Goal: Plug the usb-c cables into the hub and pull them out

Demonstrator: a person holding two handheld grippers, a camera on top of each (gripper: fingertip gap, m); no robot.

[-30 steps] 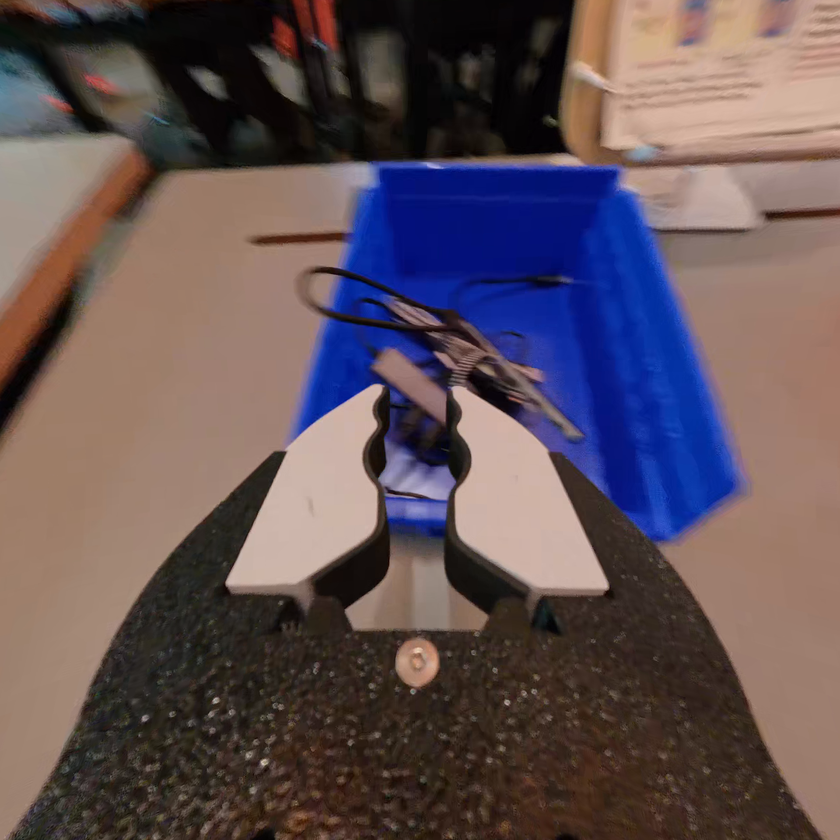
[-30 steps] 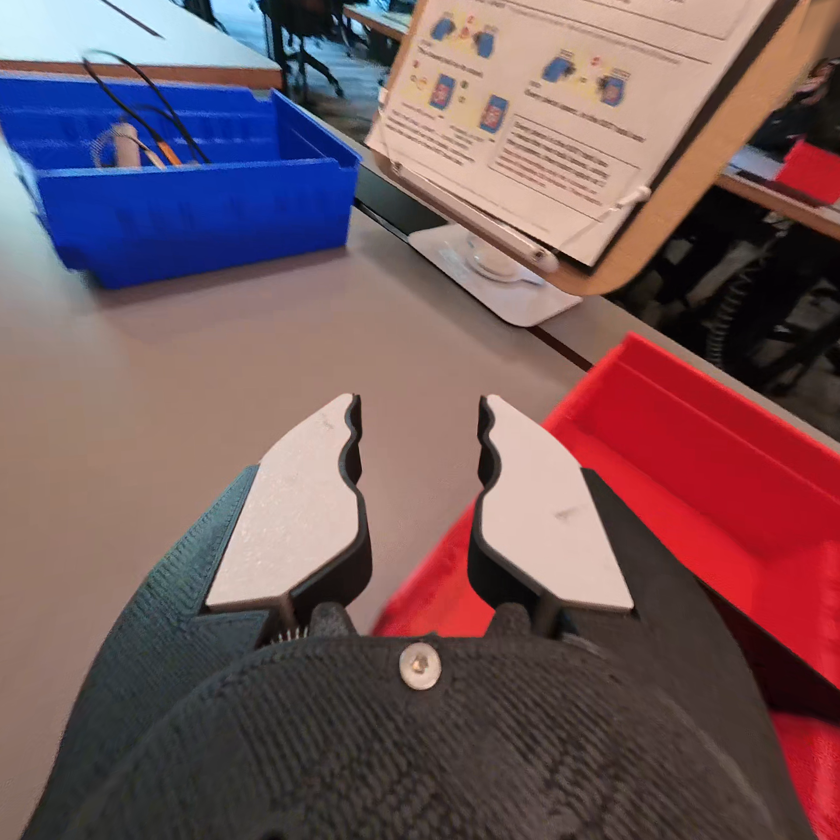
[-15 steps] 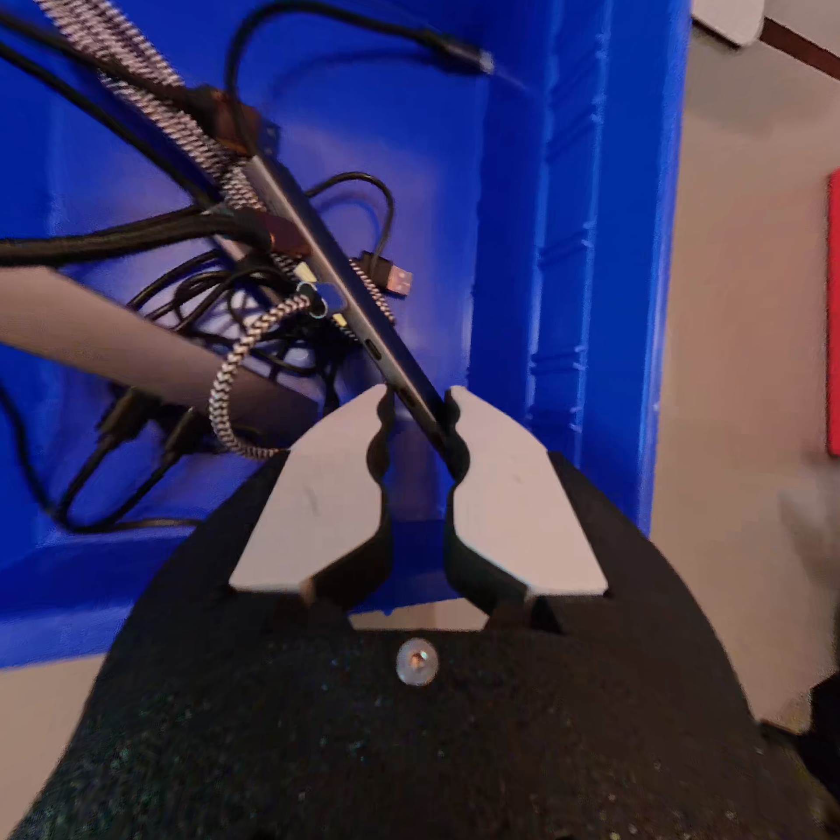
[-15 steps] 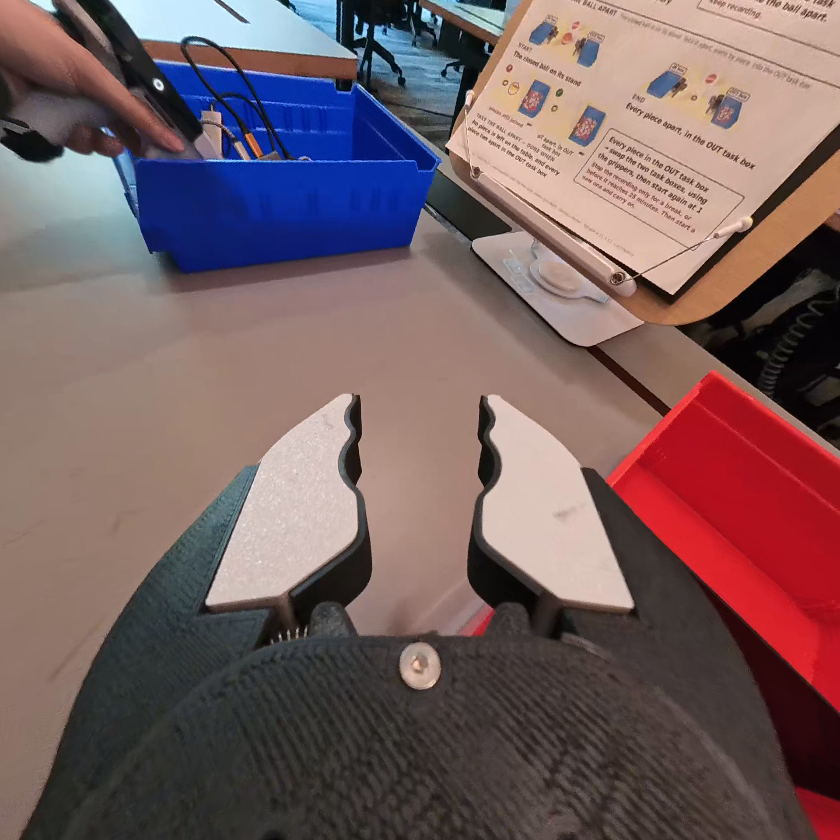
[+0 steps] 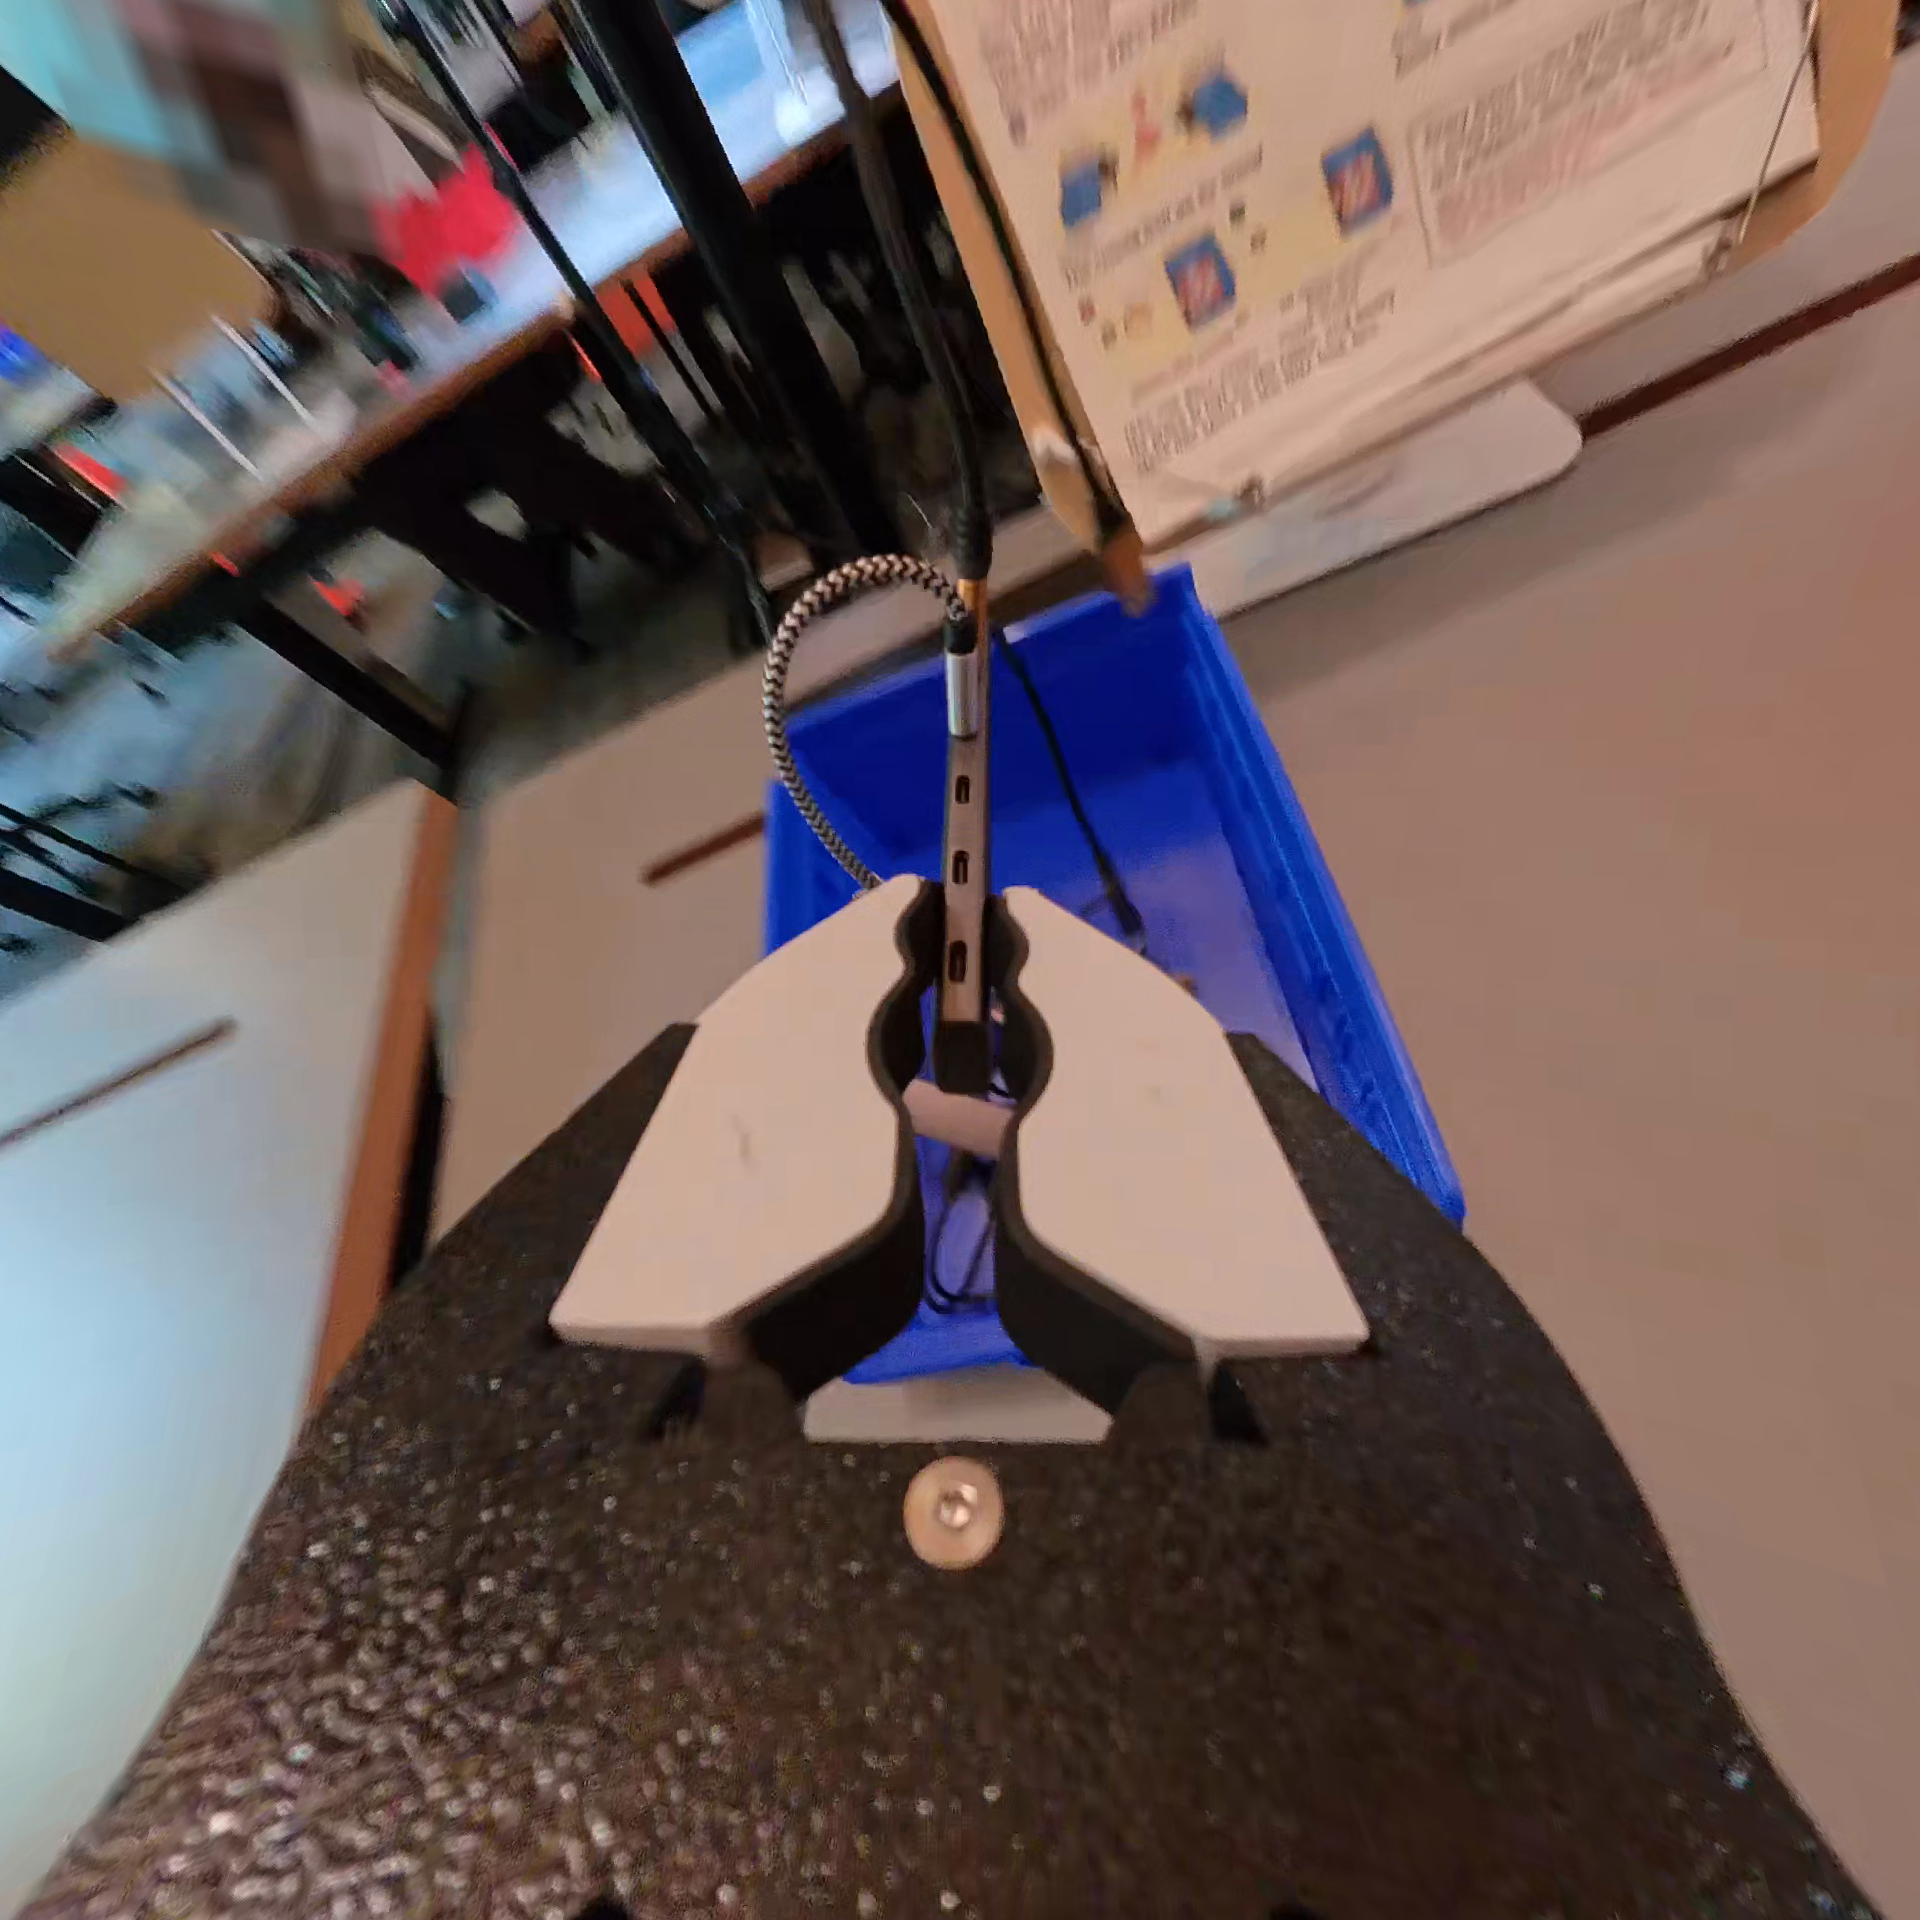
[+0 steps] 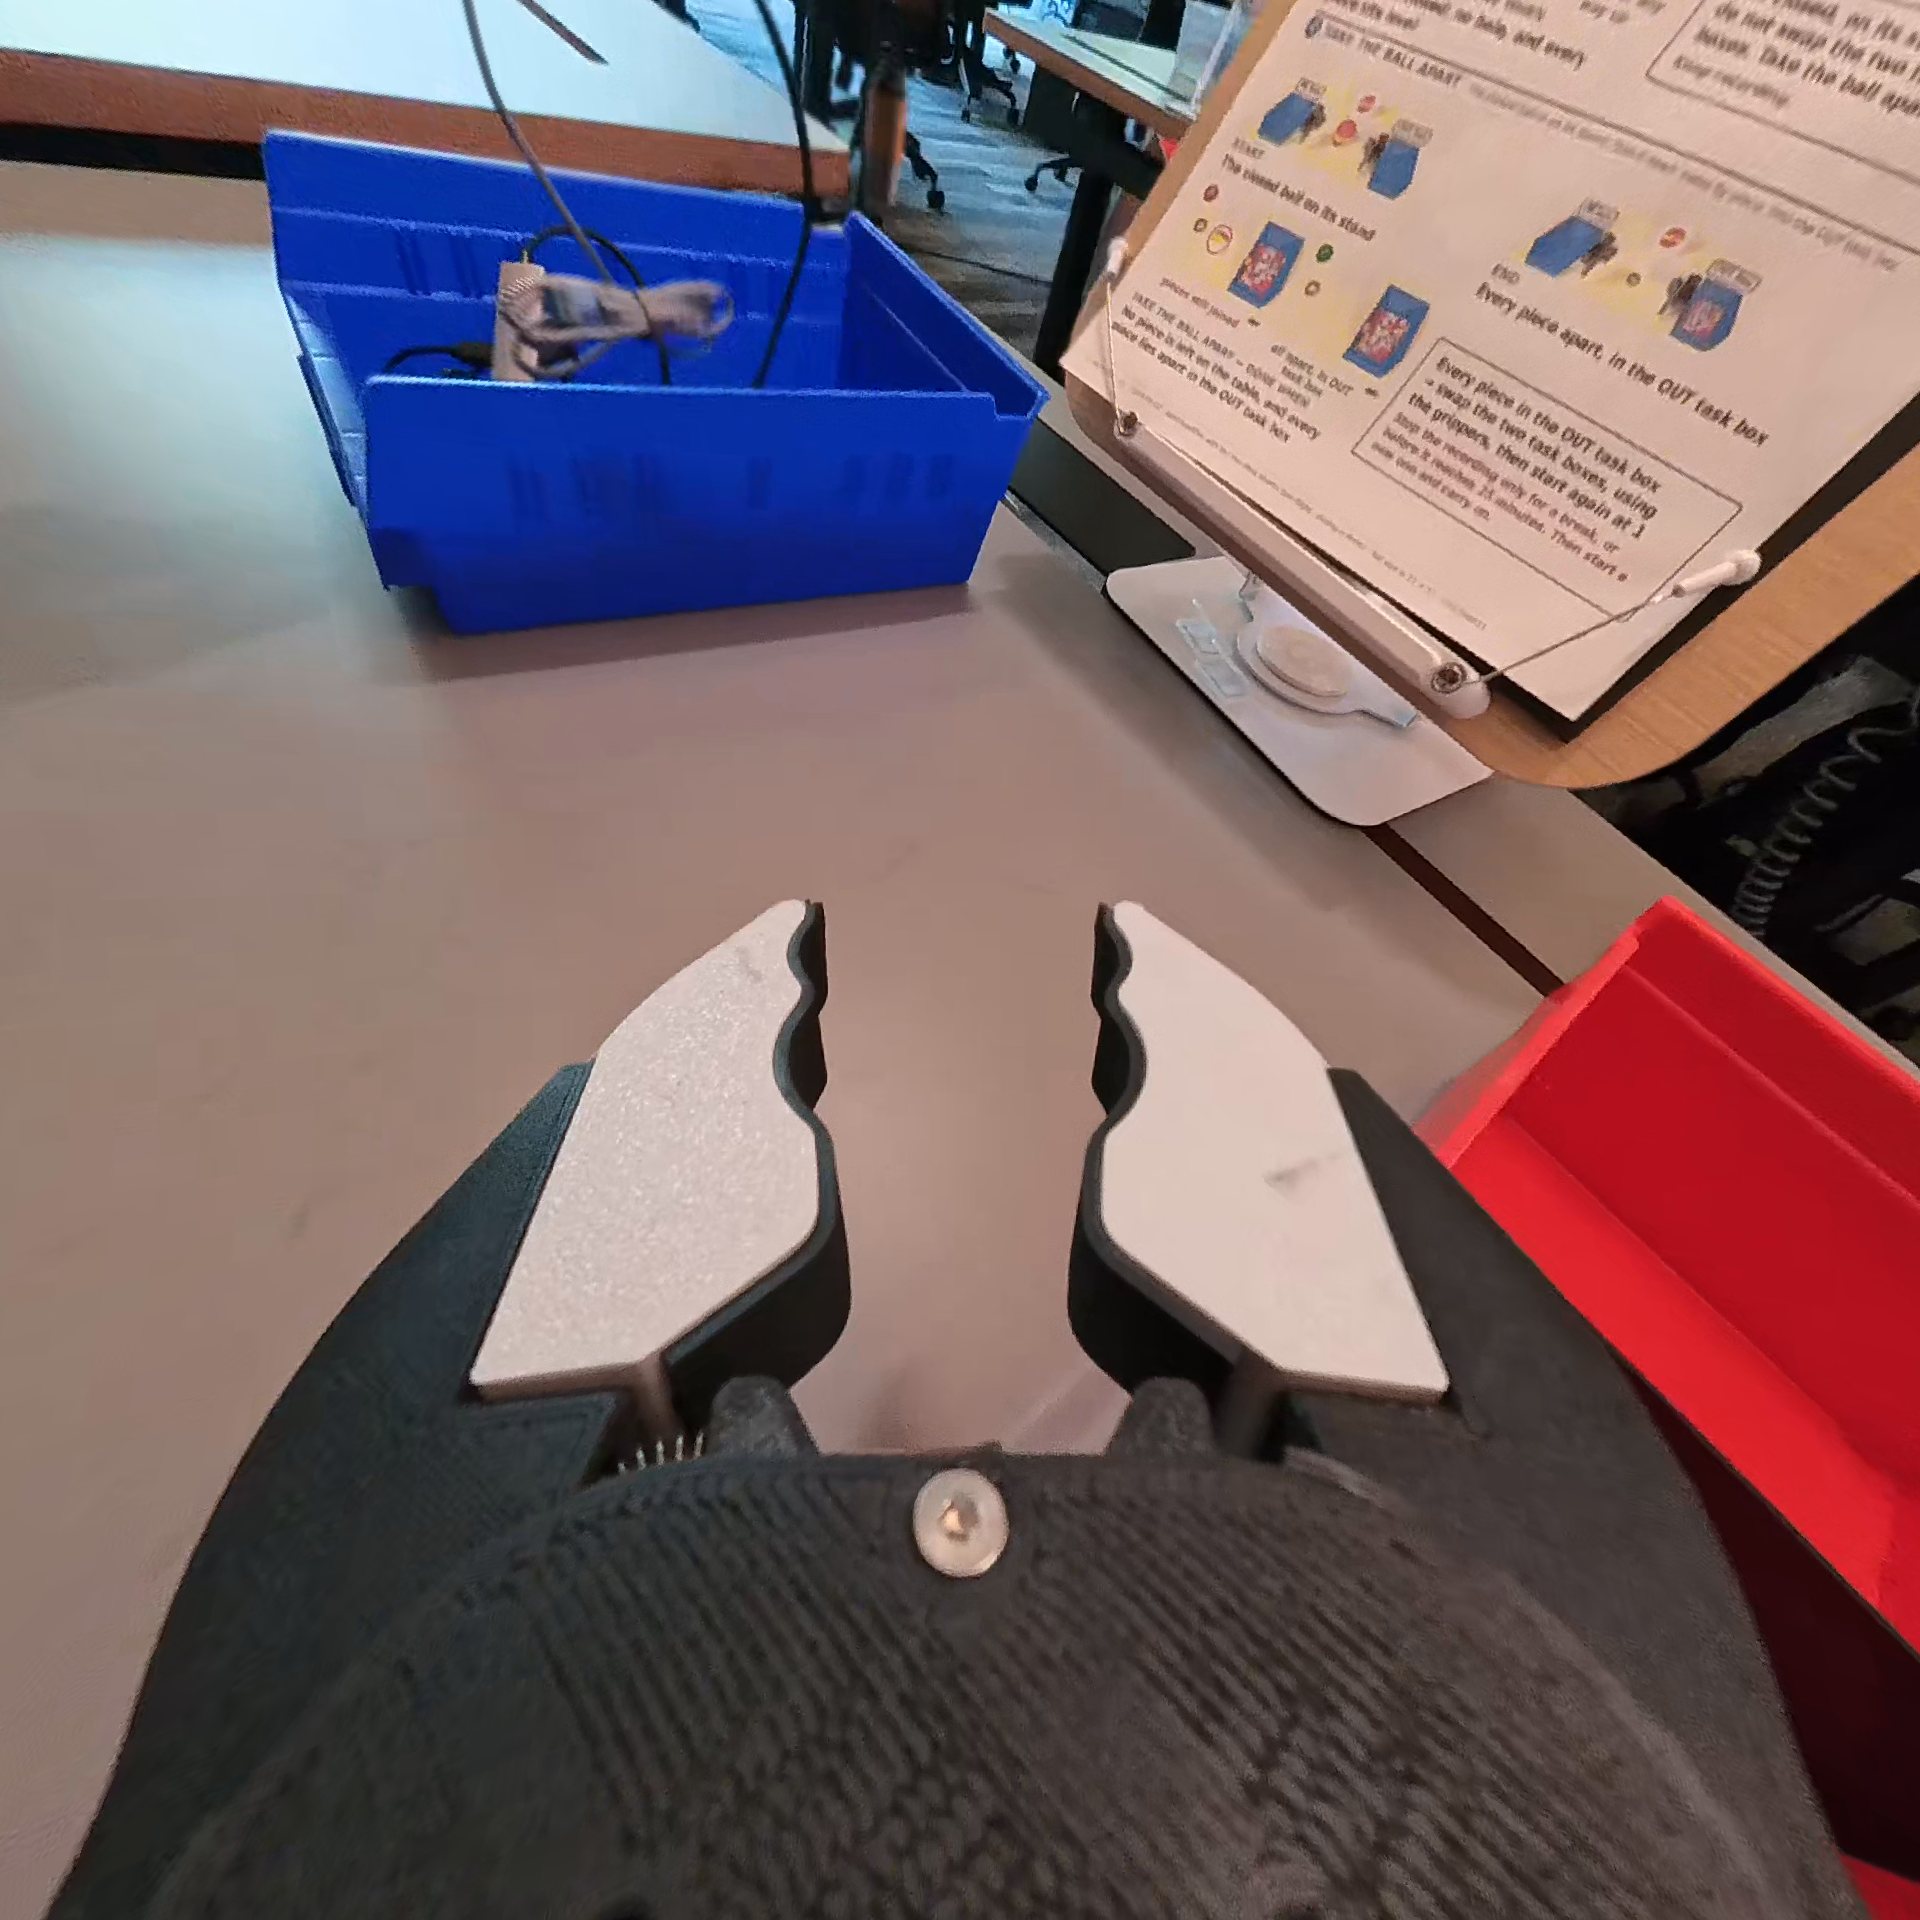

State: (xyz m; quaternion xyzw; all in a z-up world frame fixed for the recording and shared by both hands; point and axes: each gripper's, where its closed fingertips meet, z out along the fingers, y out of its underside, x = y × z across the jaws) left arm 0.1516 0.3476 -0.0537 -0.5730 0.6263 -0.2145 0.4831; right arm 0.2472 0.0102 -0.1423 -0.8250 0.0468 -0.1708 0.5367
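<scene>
Left gripper (image 5: 961, 914): I have it closed on the hub (image 5: 966, 862), a slim grey bar pinched edge-on between the tips and sticking out toward 12 o'clock.
Hub position: lifted above the blue bin (image 5: 1299, 883), its row of side ports facing my camera.
Cables: a braided cable (image 5: 795, 707) loops off the hub's far end at 11 o'clock; dark cables (image 5: 1070, 790) trail down into the bin, and I cannot tell which are plugged in.
Right gripper (image 6: 959, 997): jaws spread wide and empty, over bare table (image 6: 416, 883), with the red bin (image 6: 1714, 1143) at 3 o'clock.
Bin from right view: blue bin (image 6: 665, 488) at 11 o'clock, well apart, cables hanging into it.
Step in hand, my judgement: carry the hub clear to the open table.
Doing it well: I'd keep the pinch firm, keep the ports facing the right gripper, and lift slowly so trailing cables don't snag.
</scene>
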